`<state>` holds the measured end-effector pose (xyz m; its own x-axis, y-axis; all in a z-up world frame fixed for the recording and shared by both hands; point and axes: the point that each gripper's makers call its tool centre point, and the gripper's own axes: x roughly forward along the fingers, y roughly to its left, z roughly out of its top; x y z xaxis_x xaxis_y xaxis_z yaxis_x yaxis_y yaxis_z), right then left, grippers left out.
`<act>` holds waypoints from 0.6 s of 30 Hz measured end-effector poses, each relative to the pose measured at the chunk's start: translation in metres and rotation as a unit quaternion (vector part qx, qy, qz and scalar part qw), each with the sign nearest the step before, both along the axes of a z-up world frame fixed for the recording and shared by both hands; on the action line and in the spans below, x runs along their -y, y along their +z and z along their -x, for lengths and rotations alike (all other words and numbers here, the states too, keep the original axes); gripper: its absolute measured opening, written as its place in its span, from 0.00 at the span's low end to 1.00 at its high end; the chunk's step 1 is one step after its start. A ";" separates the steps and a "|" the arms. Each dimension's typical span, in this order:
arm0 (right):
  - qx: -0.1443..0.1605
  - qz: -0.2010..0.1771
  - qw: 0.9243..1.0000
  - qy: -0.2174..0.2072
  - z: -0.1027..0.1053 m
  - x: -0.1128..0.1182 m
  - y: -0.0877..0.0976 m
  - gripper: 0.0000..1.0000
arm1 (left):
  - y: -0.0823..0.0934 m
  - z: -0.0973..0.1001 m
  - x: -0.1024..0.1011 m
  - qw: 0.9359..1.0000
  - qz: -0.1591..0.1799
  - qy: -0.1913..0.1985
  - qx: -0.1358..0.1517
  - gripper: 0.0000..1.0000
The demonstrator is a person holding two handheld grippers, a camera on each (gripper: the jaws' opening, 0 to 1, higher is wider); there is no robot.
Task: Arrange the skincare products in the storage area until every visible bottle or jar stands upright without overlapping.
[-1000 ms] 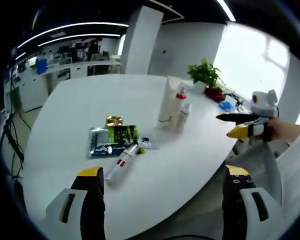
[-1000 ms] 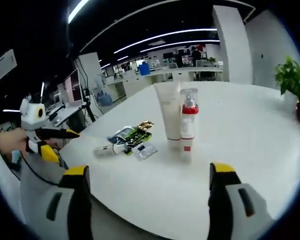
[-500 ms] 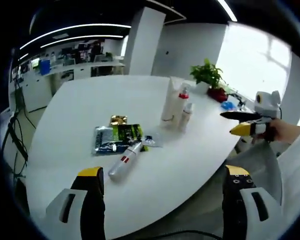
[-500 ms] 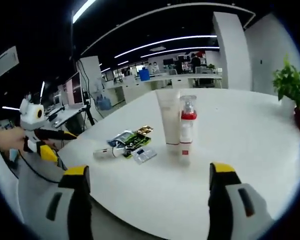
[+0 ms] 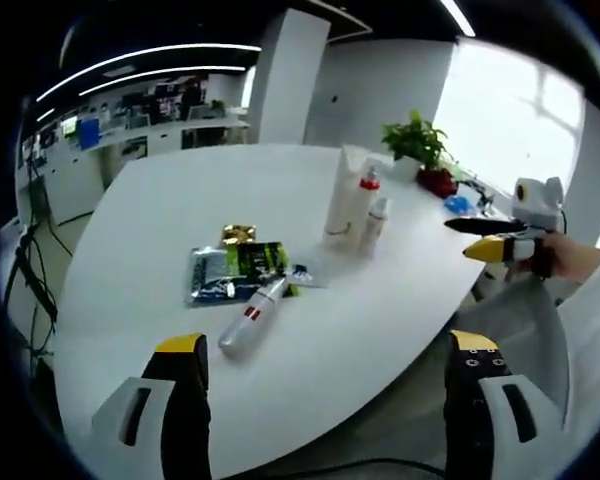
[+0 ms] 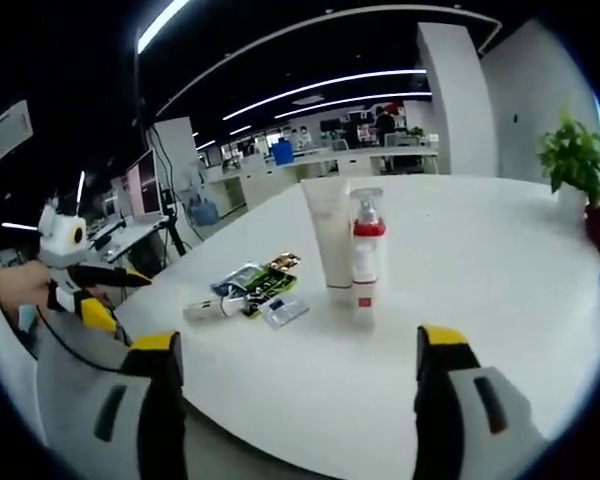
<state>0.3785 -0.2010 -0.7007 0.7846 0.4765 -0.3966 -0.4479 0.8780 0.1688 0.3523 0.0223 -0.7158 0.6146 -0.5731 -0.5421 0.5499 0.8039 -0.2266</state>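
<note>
A white bottle (image 5: 250,318) with a red band lies on its side on the white table (image 5: 160,200), touching some flat sachets (image 5: 230,270). Further back stand a tall white tube (image 5: 340,200), a red-collared pump bottle (image 5: 361,205) and a small white bottle (image 5: 377,222). My left gripper (image 5: 330,400) is open, short of the table's near edge. In the right gripper view the tube (image 6: 325,245) and pump bottle (image 6: 363,255) stand ahead, the lying bottle (image 6: 208,308) to the left. My right gripper (image 6: 295,395) is open over the table edge. Each gripper shows in the other's view (image 5: 500,240) (image 6: 85,285).
A potted plant (image 5: 417,150) and a blue item (image 5: 457,205) sit at the table's far side. Sachets (image 6: 260,290) lie left of the upright bottles. Office desks and a white pillar (image 5: 285,75) stand behind. A person's hand (image 5: 565,260) holds the right gripper.
Both views have drifted slightly; the bottles and sachets have not moved. Both grippers stay open and hold nothing.
</note>
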 end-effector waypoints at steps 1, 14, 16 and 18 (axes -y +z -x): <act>0.001 -0.001 1.000 0.000 0.000 0.000 0.001 0.97 | -0.002 -0.001 0.000 1.000 -0.003 -0.001 -0.002 0.96; 0.010 -0.003 1.000 -0.005 -0.002 0.000 0.003 0.98 | -0.023 -0.015 -0.003 0.996 -0.070 -0.045 -0.025 0.95; 0.011 -0.002 1.000 -0.006 -0.002 0.001 0.003 0.98 | -0.026 -0.019 -0.002 0.994 -0.085 -0.058 -0.027 0.95; 0.008 -0.004 1.000 -0.003 -0.002 -0.001 0.003 0.97 | -0.030 -0.025 -0.002 0.993 -0.098 -0.067 -0.029 0.95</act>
